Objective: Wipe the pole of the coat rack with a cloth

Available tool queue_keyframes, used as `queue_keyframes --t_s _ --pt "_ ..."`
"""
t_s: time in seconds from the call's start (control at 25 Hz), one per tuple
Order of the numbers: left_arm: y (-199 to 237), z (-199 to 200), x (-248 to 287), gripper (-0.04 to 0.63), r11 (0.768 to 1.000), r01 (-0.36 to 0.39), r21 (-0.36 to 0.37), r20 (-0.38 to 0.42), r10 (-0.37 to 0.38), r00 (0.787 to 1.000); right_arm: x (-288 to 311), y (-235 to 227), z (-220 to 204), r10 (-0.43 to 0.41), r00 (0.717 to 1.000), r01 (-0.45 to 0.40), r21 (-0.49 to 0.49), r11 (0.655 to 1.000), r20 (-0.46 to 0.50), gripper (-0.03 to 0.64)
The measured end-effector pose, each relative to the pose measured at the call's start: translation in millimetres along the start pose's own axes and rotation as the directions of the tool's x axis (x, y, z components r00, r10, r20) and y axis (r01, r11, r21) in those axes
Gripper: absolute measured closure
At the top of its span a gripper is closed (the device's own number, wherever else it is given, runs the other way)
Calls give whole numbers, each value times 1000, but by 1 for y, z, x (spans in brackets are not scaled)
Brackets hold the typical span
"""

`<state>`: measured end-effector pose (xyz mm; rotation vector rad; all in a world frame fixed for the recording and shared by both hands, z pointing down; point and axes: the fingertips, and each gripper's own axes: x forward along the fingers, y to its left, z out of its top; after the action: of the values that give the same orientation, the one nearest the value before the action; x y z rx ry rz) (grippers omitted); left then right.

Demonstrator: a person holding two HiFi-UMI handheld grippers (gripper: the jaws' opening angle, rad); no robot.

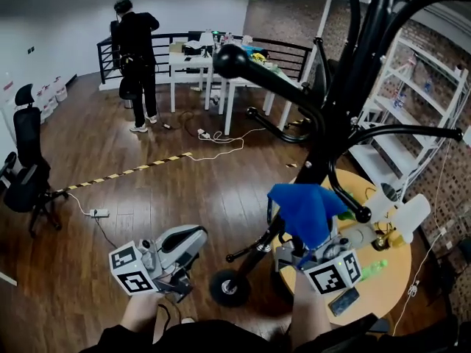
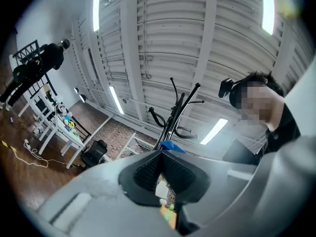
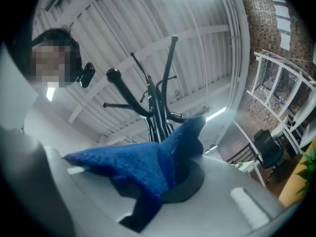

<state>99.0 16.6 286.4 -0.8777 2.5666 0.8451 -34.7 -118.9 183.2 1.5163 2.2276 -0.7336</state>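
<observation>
Blue cloth point(image 1: 305, 212) is bunched directly over the right gripper point(image 1: 315, 250), at 11 o'clock from its marker cube, and overlaps the lower part of the black coat rack pole point(image 1: 335, 123); whether cloth and pole touch can't be told from the head view. The right gripper view settles the grip: the jaws are clamped on the cloth's middle, with its folds spilling out toward 9 and 1 o'clock and the pole rising just behind at 12. The left gripper point(image 1: 193, 235) sits low at 7 o'clock, well apart from the pole. Its own view shows the pads point(image 2: 148, 169) pressed together with nothing between them. Only the head view shows the rack's round foot point(image 1: 229, 287), the round wooden table point(image 1: 401, 274) at 4 o'clock and a standing person point(image 1: 136, 57) at 11.
</observation>
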Motion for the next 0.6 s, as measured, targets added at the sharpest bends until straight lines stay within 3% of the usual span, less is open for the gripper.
queue_keyframes --t_s 0.16,0.36,0.6 --pt "4 10 -10 594 1000 -11 9 32 11 999 20 7 32 8 1000 -7 -18 1000 19 586" --pt "10 16 -19 594 1000 -27 12 46 27 999 22 10 37 -38 999 39 -43 998 2 586" --pt "15 12 -14 594 1000 -21 -8 18 21 1000 -7 2 -9 -70 997 70 -25 997 -30 586"
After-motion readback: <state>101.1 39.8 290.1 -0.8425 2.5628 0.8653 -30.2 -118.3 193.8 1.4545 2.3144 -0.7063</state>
